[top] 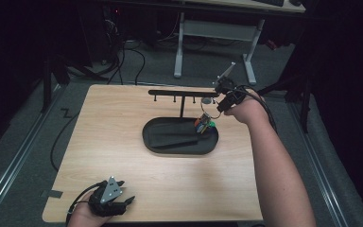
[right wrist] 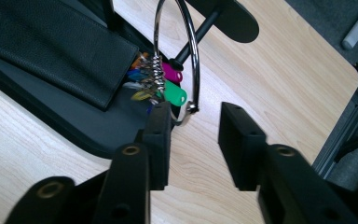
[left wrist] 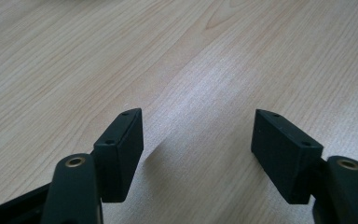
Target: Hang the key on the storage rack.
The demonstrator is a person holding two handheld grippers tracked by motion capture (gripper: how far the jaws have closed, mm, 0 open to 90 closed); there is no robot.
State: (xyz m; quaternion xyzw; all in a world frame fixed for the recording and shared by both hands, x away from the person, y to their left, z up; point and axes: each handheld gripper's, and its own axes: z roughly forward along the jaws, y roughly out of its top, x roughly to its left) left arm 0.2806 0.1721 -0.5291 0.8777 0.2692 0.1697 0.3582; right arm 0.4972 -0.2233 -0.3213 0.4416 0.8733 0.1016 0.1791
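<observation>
Both hand-held grippers gape: right one (right wrist: 193, 123) raised beside key ring (right wrist: 193, 60), left one (left wrist: 198, 140) low on table (top: 123, 142)

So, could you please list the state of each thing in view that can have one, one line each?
Key ring: hanging upright near the rack's right end, apparently from a hook, coloured tags bunched at its bottom.
Hook rack: standing upright in the tray.
Tray: flat on the table, holding a dark wallet-like item.
Right gripper: open, ring just ahead of the jaws, not clamped.
Left gripper: open, nothing between the jaws, low over the table.
</observation>
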